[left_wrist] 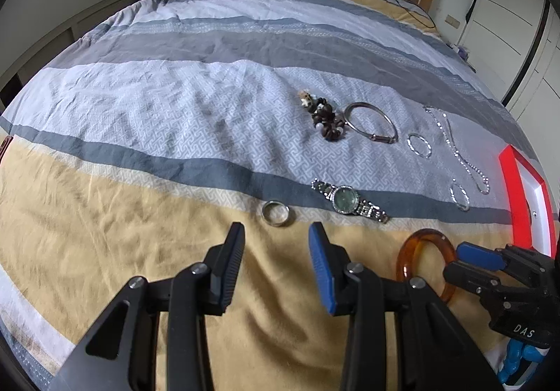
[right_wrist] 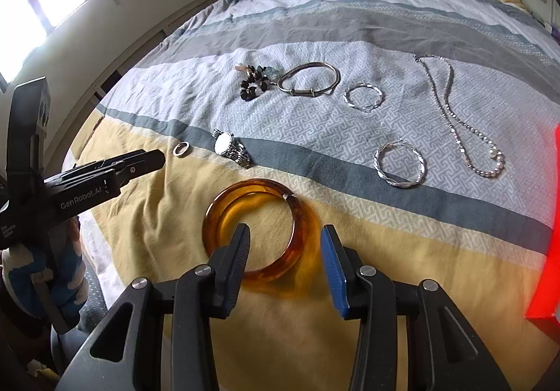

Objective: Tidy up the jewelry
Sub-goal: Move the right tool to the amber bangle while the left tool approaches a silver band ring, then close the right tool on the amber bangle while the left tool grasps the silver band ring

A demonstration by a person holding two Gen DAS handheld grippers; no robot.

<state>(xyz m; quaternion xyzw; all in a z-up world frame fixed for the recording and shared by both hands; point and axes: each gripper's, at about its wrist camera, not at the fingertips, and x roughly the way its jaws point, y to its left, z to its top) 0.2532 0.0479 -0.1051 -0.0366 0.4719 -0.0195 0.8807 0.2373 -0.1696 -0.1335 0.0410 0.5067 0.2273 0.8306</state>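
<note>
Both wrist views close, angled down over bed point(left_wrist: 245, 111), sharing amber bangle point(right_wrist: 266, 233)

On the striped quilt point(right_wrist: 350, 153), the amber resin bangle point(right_wrist: 301, 216) lies nearest, with the silver link watch point(right_wrist: 229, 146) behind it to the left and the small metal ring point(right_wrist: 181, 148) left of the watch. Farther back, left to right, lie the dark bead bracelet point(right_wrist: 253, 83), the plain silver bangle point(right_wrist: 309, 79), a twisted silver hoop point(right_wrist: 364, 97) and the long silver chain necklace point(right_wrist: 455, 125). A second twisted hoop point(right_wrist: 399, 165) lies nearer, left of the necklace's near end. The red-rimmed box point(left_wrist: 521, 195) sits at the right.
</note>
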